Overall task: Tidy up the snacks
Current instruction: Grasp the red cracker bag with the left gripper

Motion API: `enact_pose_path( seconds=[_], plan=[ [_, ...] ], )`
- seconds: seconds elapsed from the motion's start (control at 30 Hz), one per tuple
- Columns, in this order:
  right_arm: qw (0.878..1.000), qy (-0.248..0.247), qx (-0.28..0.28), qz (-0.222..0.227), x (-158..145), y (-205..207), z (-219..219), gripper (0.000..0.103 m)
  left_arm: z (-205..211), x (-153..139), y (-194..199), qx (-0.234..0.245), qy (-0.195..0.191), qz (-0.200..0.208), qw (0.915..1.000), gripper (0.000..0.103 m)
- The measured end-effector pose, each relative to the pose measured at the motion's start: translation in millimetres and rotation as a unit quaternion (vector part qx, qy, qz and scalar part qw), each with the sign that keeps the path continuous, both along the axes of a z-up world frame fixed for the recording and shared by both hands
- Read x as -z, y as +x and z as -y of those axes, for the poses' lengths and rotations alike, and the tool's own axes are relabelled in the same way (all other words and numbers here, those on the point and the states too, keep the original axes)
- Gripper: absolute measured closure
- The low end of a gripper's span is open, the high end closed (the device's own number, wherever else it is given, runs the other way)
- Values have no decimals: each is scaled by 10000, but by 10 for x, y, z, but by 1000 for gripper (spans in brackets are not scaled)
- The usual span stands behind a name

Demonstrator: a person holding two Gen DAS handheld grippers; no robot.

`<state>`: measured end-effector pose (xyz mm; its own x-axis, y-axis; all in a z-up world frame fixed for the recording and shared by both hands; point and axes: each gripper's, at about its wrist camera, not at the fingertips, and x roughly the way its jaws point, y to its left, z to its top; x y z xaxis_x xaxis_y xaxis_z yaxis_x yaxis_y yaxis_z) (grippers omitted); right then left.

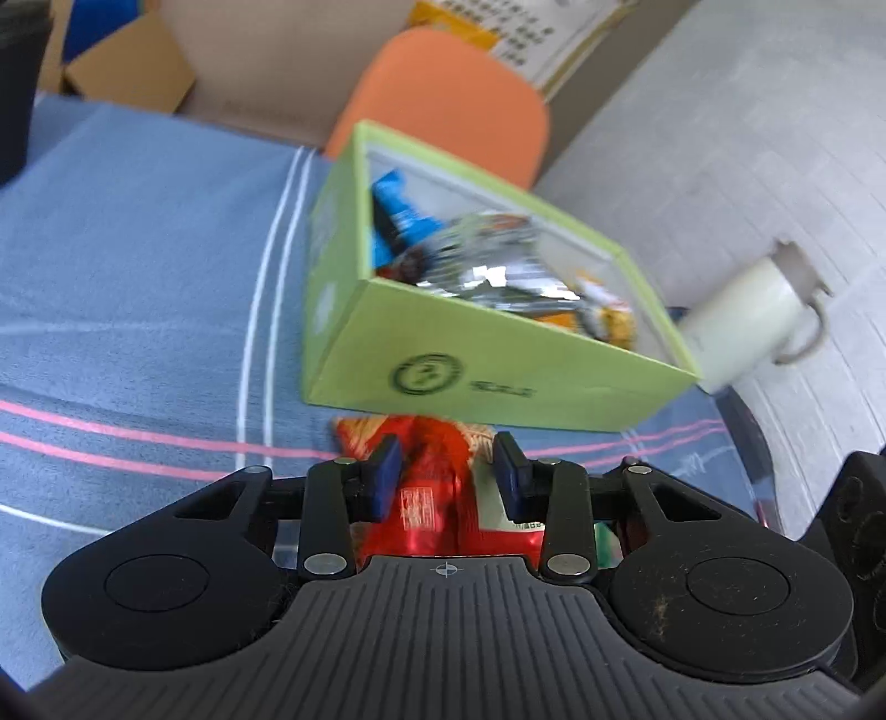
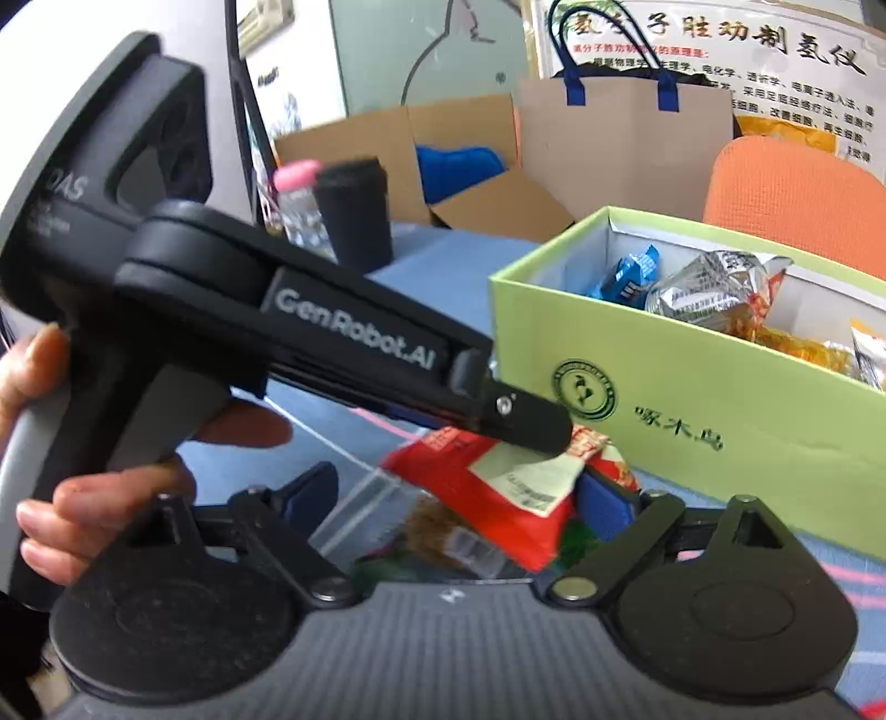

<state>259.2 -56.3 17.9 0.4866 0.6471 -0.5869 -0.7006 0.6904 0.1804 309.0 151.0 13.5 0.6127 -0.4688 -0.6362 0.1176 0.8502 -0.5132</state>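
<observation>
From my left wrist, my left gripper [image 1: 447, 471] pinches a red foil snack packet [image 1: 426, 498] on the blue striped cloth [image 1: 138, 277] covering the desk, just before the light-green cardboard box [image 1: 443, 354] of snacks; an orange chair [image 1: 443, 94] stands behind.

From my right wrist, my right gripper [image 2: 459, 498] gapes empty around that packet [image 2: 498, 487]; cardboard cartons [image 2: 487, 194] and a poster [image 2: 720, 44] lie beyond.

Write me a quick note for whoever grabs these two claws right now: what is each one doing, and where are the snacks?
Left claw: shut on the red packet, which lies on the blue cloth just in front of the green box.
Right claw: open, empty, its pads either side of the same packet.
Done: several snacks already in the box, among them a blue packet and a silver packet.
Left: lift the red packet into the box.
</observation>
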Motion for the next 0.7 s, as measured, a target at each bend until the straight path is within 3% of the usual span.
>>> enact_pose_path(
  seconds=[0.2,0.4,0.47,0.57,0.63,0.7],
  plan=[
    [9988,-7,366,313,-134,-565,319,8,258,-140,-430,192,-332,148,9992,93],
    [9955,-67,939,-108,105,-1007,755,8,730,121,-814,477,-442,-185,9977,90],
    [9938,-88,1100,-131,176,-1088,857,9,874,195,-925,478,-256,-227,9983,84],
    [9904,-149,1375,81,166,-1260,1015,9,987,159,-1083,338,16,-49,9994,59],
    [9881,-67,1535,58,194,-1332,1081,9,996,93,-1196,158,105,142,9997,33],
    [9881,49,1538,-72,275,-1347,1100,9,990,62,-1263,-6,234,236,9994,30]
  ],
)
